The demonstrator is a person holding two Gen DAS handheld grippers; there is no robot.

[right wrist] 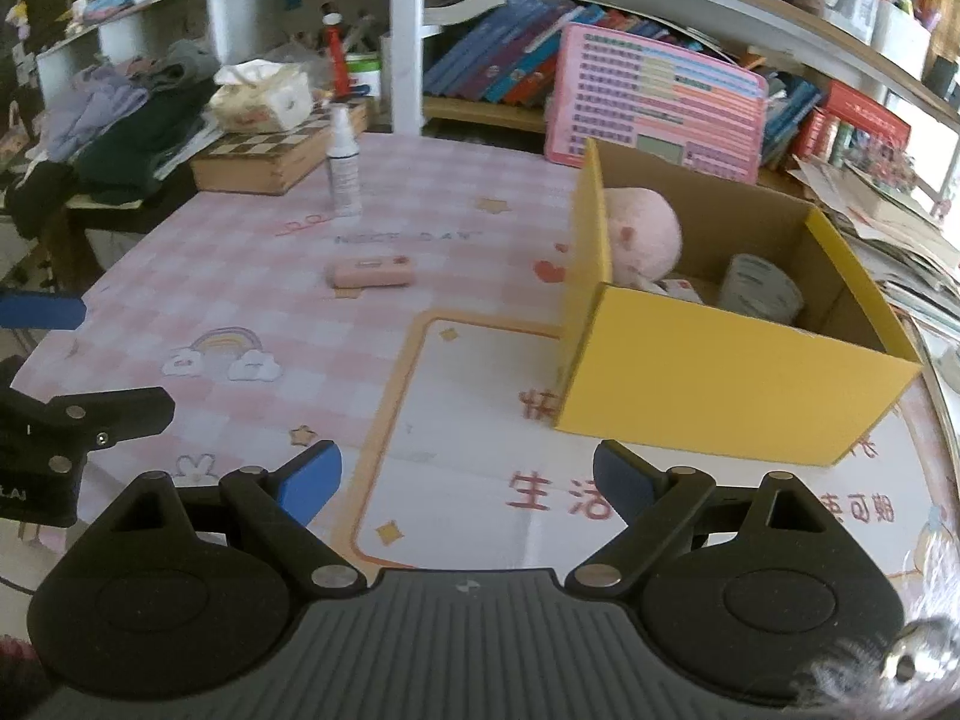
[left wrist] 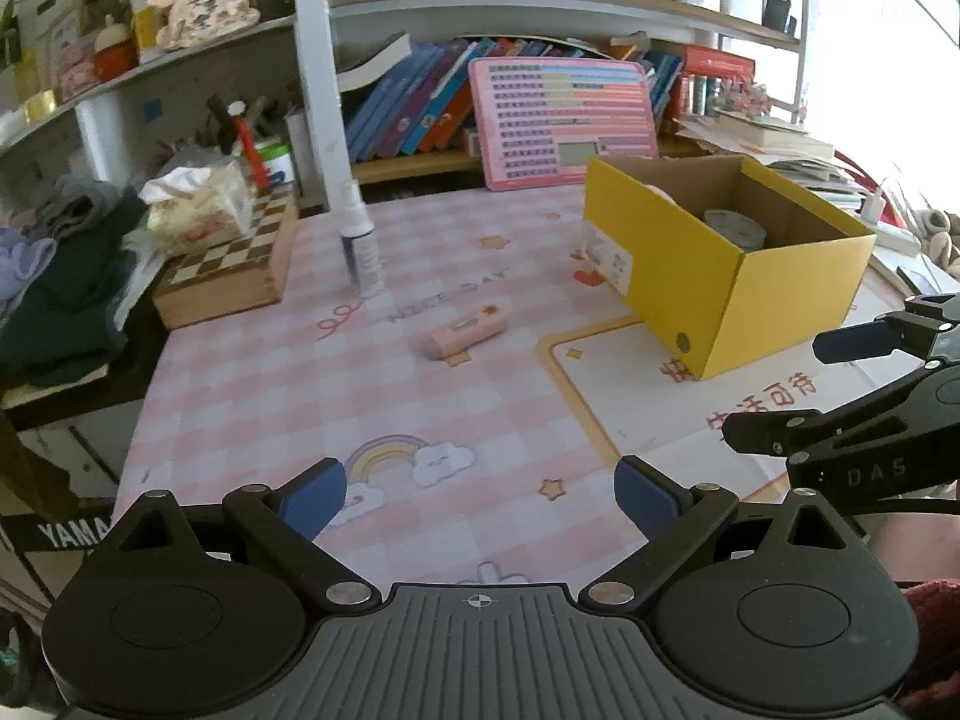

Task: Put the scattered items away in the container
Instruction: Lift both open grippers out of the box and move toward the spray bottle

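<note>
Pink tube (left wrist: pixel 465 333) lies ahead of the wide-open, empty left gripper (left wrist: pixel 480 501) and right gripper (right wrist: pixel 468 480), left of the yellow box (right wrist: pixel 720 360); a glancing pinch might roll it away.

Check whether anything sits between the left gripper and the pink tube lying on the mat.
Nothing visible does. The open left gripper faces bare checked mat up to the pink tube; the white spray bottle stands farther back.

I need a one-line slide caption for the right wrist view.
Open right gripper faces a yellow box; pink tube and spray bottle wait on the checked mat.
</note>
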